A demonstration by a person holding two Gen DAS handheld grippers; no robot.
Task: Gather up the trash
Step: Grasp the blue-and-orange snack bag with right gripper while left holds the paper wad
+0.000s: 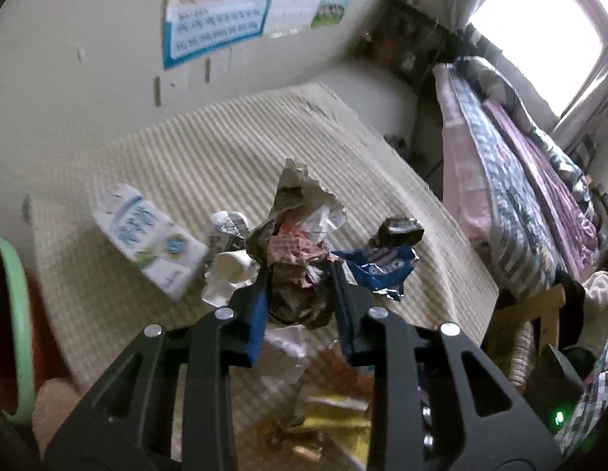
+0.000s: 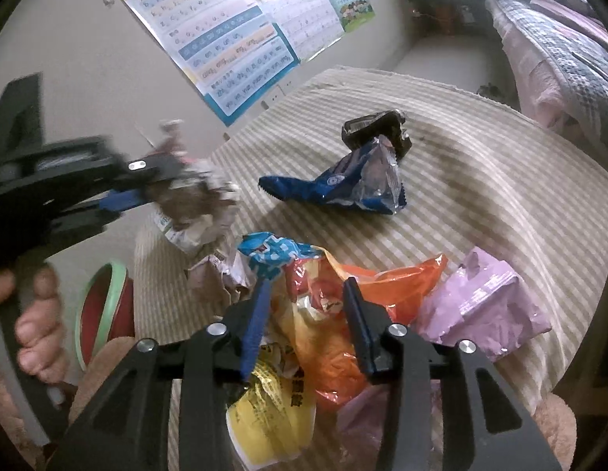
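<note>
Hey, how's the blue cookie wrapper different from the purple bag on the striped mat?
The blue cookie wrapper is glossy, with a shiny silver inside showing at its torn-open end; the purple bag looks matte and plain. The wrapper lies farther out on the mat, touching a dark crumpled wrapper; the purple bag sits nearer, beside the orange bag. Both are crumpled, and neither is in a gripper.

Readable: "OREO" on blue wrapper, right of the crumpled heap; pinyin syllables on far wall poster.
</note>
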